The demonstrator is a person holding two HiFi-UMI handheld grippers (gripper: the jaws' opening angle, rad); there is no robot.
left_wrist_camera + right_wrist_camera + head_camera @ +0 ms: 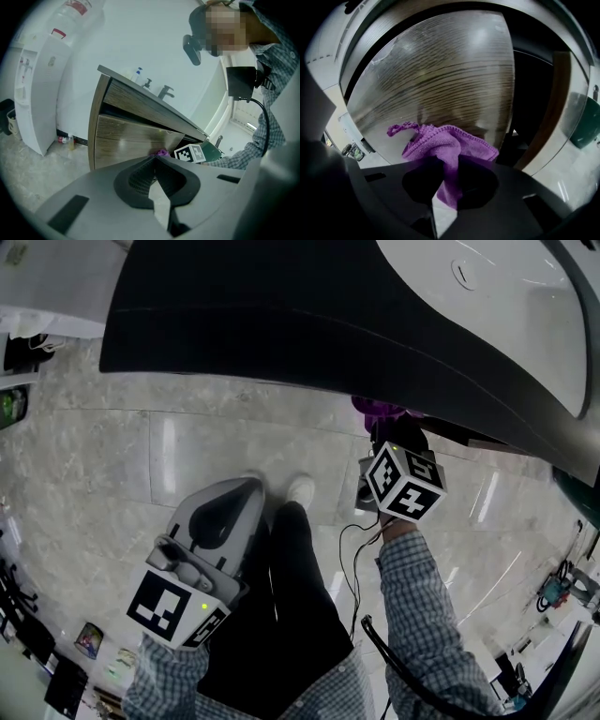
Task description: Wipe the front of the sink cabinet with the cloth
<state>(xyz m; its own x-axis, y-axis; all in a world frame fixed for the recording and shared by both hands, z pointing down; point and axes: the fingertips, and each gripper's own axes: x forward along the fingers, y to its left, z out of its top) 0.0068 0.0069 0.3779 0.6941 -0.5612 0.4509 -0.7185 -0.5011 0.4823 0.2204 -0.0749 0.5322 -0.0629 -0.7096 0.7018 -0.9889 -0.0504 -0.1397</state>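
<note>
**Purple cloth at the cabinet front, left gripper idle**

The right gripper has its two dark jaws pinched on a purple knitted microfibre cloth. One fold hangs down between the jaws and the rest bunches above their tips, with a loose corner curling toward the left of the frame. Directly behind the cloth, the grey-brown wood-grain front of the sink cabinet fills the upper half of the right gripper view. The cloth is right up at this panel — whether it actually touches cannot be told.

In the head view the right gripper sits right of centre, tucked under the dark countertop edge. The cloth shows as a small purple patch at its tip. The white basin is at the upper right.

The left gripper is held low in the lower left of the frame, over the pale marble floor and well apart from the cabinet. Its own view shows its jaws pressed together at the tips with nothing between them. Beyond them are the cabinet's drawer fronts, the cloth against the lower one, and a white water dispenser at the left.
</note>
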